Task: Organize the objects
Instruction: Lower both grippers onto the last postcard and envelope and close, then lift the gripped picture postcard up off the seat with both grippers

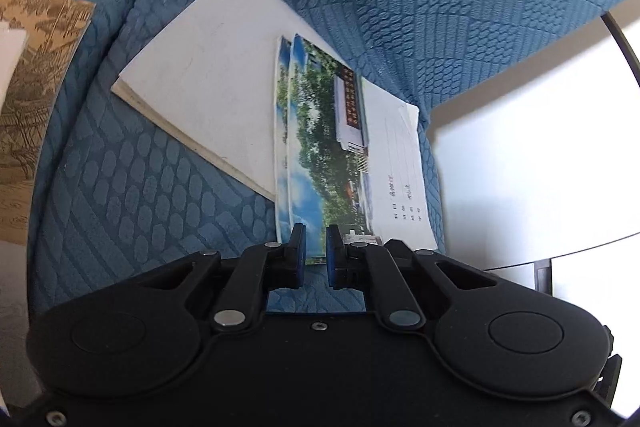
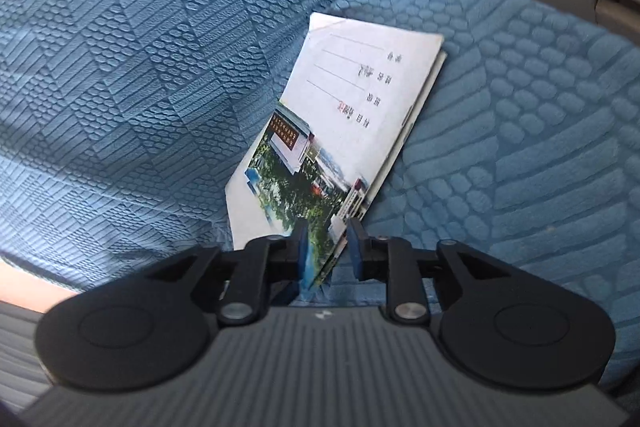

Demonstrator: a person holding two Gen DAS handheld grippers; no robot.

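A thin notebook (image 1: 320,131) with a tree-and-building photo cover lies on a second one like it (image 1: 282,107) and a white book (image 1: 208,79), all on the blue sofa. My left gripper (image 1: 315,255) hovers over the top notebook's near edge. Only a narrow slit shows between its blue pads, and they pinch nothing. In the right wrist view a photo-cover notebook (image 2: 344,99) leans tilted against the cushions. Its near corner lies between the pads of my right gripper (image 2: 328,247), which stand apart. The right pad is clear of the corner. I cannot tell whether both views show the same notebook.
Blue textured sofa fabric (image 1: 140,187) surrounds the stack. A brown book with a landscape print (image 1: 28,107) lies at the far left. A bright white surface (image 1: 520,147) sits past the sofa arm on the right. In the right wrist view cushions (image 2: 520,147) flank the notebook.
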